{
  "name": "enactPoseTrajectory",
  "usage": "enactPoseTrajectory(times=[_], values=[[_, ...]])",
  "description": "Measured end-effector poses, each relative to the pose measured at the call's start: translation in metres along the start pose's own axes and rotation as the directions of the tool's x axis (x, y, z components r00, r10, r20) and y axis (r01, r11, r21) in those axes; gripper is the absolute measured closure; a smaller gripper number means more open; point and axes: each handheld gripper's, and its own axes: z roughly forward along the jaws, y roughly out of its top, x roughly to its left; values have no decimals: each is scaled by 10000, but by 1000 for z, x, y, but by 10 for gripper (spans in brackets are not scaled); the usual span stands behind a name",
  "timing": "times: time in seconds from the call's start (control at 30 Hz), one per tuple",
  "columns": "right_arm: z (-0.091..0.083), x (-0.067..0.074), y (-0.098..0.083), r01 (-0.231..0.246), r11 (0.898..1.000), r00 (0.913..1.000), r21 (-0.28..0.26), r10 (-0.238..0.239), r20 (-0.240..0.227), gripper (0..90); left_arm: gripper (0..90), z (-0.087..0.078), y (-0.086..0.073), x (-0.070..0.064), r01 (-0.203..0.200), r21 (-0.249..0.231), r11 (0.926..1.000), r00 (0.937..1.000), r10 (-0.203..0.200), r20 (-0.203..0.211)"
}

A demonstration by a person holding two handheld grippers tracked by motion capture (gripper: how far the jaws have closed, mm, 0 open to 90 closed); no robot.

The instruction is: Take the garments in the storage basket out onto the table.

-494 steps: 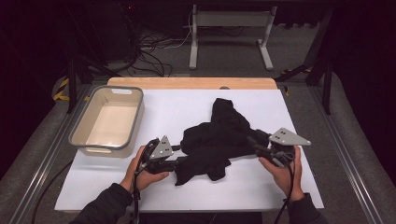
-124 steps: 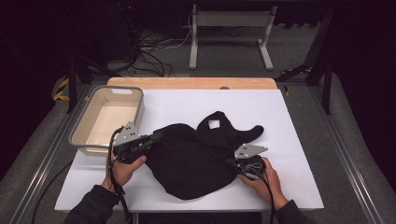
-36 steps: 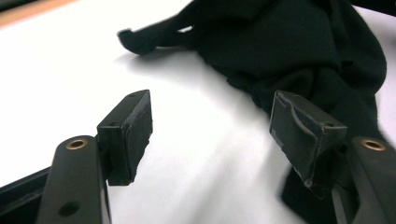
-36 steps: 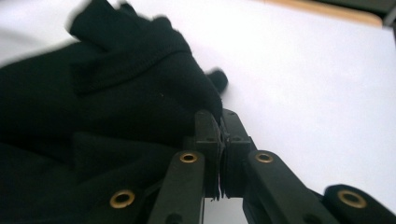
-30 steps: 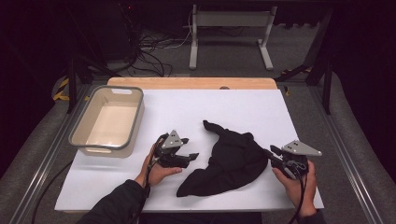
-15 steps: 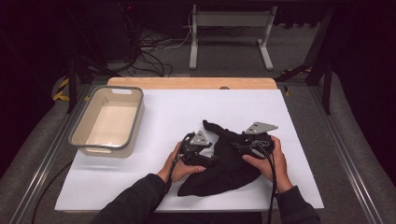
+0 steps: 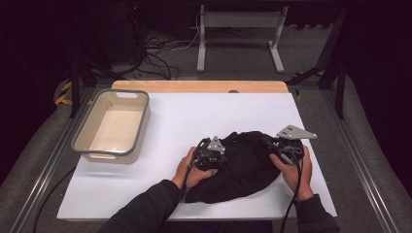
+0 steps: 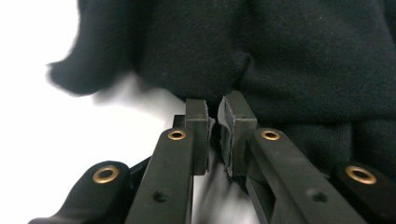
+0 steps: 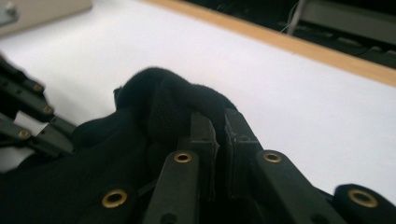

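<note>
A black garment [image 7: 243, 167] lies crumpled on the white table top [image 7: 194, 111], right of centre. My left gripper [image 7: 225, 153] is at its left side. In the left gripper view the jaws [image 8: 215, 105] have just been closing and stand shut on a fold at the cloth's [image 8: 303, 56] edge. My right gripper [image 7: 266, 142] is at the garment's upper right. Its jaws [image 9: 215, 119] have also just been closing, and a hump of the fabric [image 9: 173, 102] is pinched between them. The left gripper [image 9: 28, 112] shows at the left of the right gripper view.
A grey bin [image 7: 138, 128] with nothing in it stands at the table's left, also seen as the bin [image 9: 46, 9] at the top left of the right gripper view. A wooden strip [image 7: 199, 86] runs along the far edge. White surface lies open beyond the garment.
Both hands came inward onto the garment from its two sides. The right gripper then drew back to the right with the cloth, and the garment is now more bunched.
</note>
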Motion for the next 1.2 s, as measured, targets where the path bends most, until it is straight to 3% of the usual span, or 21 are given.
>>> enactPoseTrajectory(times=[0.07,0.17,0.33,0.43,0.47,0.53,0.57,0.6,0.73,0.77,0.87,0.9,0.97,1.13,1.2], values=[[-5,-3,1,-237,9990,9996,-387,243,135,840,844,-10,0,3,78,-321,9995,9998,-84,-194],[-9,-7,5,-472,9936,9981,-1022,509,340,841,849,-32,2,6,-229,-687,9974,9959,168,-890],[-9,-12,21,-719,9799,9957,-1859,814,437,840,850,-80,3,15,-501,-1305,9902,9807,240,-1939],[2,-14,33,-793,9766,9960,-2000,858,241,840,849,-112,1,22,-565,-1542,9864,9684,165,-2488],[7,-15,36,-779,9759,9962,-2037,841,222,840,849,-121,-1,24,-627,-1542,9861,9609,179,-2763],[18,-16,43,-797,9762,9963,-2016,842,141,840,848,-139,-5,31,-428,-1793,9829,9576,-108,-2880],[25,-18,47,-995,9747,9949,-2002,1005,-55,839,847,-145,-6,33,-415,-1793,9829,9516,-159,-3071],[31,-19,50,-1111,9746,9938,-1943,1100,-164,839,848,-151,-8,35,-515,-1892,9806,9435,-143,-3310],[51,-22,59,-1209,9758,9926,-1820,1208,-119,837,862,-175,-11,42,-315,-2491,9680,9318,-618,-3577],[56,-23,62,-1230,9763,9923,-1779,1238,-62,836,862,-177,-12,43,-270,-2567,9661,9329,-679,-3538],[69,-27,66,-1098,9846,9933,-1361,1135,200,811,862,-182,-14,46,-227,-2547,9667,9280,-744,-3651],[71,-27,66,-977,9868,9939,-1294,1035,384,802,862,-181,-16,47,-141,-2636,9645,9319,-828,-3531],[74,-27,66,-777,9911,9940,-1079,853,681,729,861,-177,-17,47,-170,-2562,9665,9329,-769,-3517],[62,-29,58,-1039,9901,9876,-940,1139,1080,567,858,-173,-19,45,-220,-2594,9655,9378,-700,-3401],[57,-29,54,-976,9919,9867,-810,1071,1221,535,859,-174,-19,42,-292,-2578,9658,9360,-640,-3461]])
